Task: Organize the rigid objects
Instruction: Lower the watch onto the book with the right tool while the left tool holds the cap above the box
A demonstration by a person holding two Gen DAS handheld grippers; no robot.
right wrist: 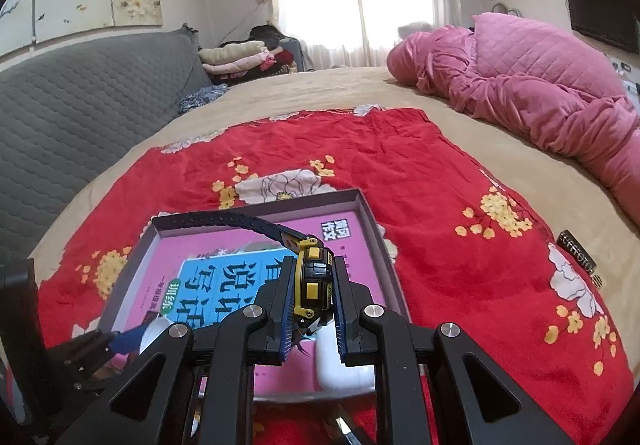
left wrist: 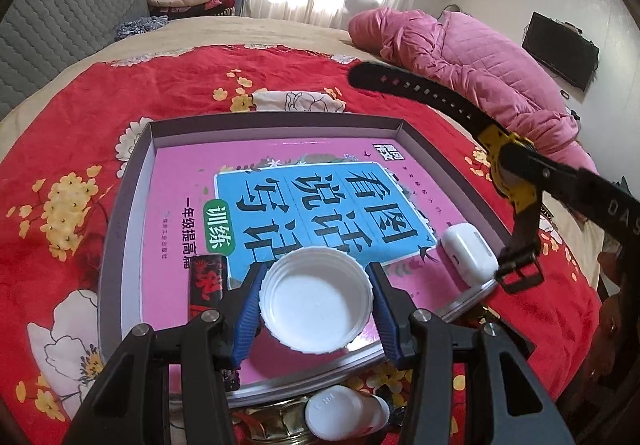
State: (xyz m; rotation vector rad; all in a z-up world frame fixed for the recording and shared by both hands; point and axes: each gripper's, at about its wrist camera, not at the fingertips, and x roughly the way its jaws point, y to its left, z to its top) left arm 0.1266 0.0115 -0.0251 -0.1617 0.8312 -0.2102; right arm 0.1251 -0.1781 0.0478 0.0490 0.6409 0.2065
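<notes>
Left gripper (left wrist: 316,305) clamped on white lid (left wrist: 316,299), held over near edge of grey tray (left wrist: 132,181) on the bed. Right gripper (right wrist: 312,285) clamped on yellow-black watch (right wrist: 312,277), strap dangling above the tray's pink book (left wrist: 192,181) and white earbud case (left wrist: 468,253). Risks: strap snagging tray wall, the two grippers colliding, lid slipping from its thin rim.
</notes>
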